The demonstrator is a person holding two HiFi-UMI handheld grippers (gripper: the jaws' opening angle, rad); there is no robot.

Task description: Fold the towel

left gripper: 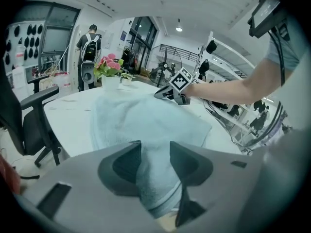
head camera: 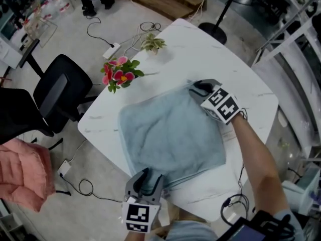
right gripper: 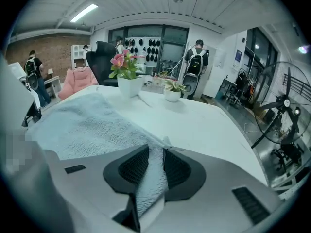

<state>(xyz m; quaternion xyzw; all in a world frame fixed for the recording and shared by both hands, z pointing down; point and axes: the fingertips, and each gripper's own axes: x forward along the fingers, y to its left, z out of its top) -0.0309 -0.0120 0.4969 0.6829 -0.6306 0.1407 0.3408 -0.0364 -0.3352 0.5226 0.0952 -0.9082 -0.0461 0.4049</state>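
Claws first, from the head view: the left gripper [head camera: 148,174] sits at the near edge of the towel [head camera: 170,134], the right gripper [head camera: 198,87] at its far right corner, and the cloth lies flat on the table [head camera: 220,59].

Left gripper view: the jaws pinch a thick bunch of hem.

Right gripper view: the jaws nip only a thin corner strip. I judge it could slip free on lifting, skewing the fold.

I had my left gripper [head camera: 148,177] at the near edge and my right gripper [head camera: 201,88] far right, both tilted down, jaws pinching the towel [head camera: 170,134].
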